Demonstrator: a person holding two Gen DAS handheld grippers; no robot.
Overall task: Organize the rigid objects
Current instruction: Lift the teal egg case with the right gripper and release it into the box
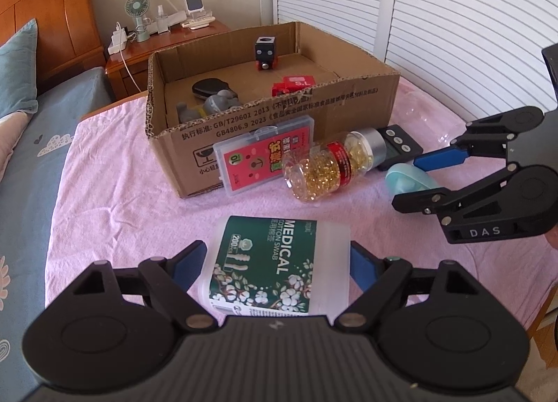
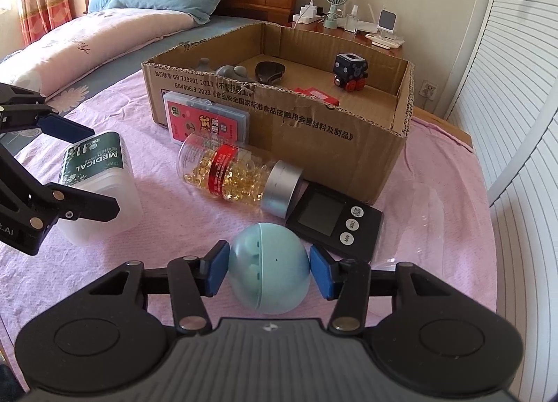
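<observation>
A translucent cotton swab box (image 1: 275, 262) with a green "MEDICAL COTTON SWAB" label lies on the pink cloth. My left gripper (image 1: 275, 264) is shut on it, blue pads against both sides; the right wrist view shows the same grip (image 2: 104, 170). My right gripper (image 2: 270, 271) is shut on a pale blue egg-shaped case (image 2: 268, 276), one pad pressed on each side. In the left wrist view the right gripper (image 1: 418, 178) is at the far right. An open cardboard box (image 2: 314, 123) behind holds a toy train (image 2: 350, 72) and other small items.
A bottle of golden capsules (image 2: 237, 175) lies on its side before the cardboard box, beside a black digital timer (image 2: 331, 217). A red card case (image 2: 205, 123) leans on the box front. A clear plastic piece (image 2: 429, 213) lies right. A nightstand (image 1: 167, 42) and bed stand behind.
</observation>
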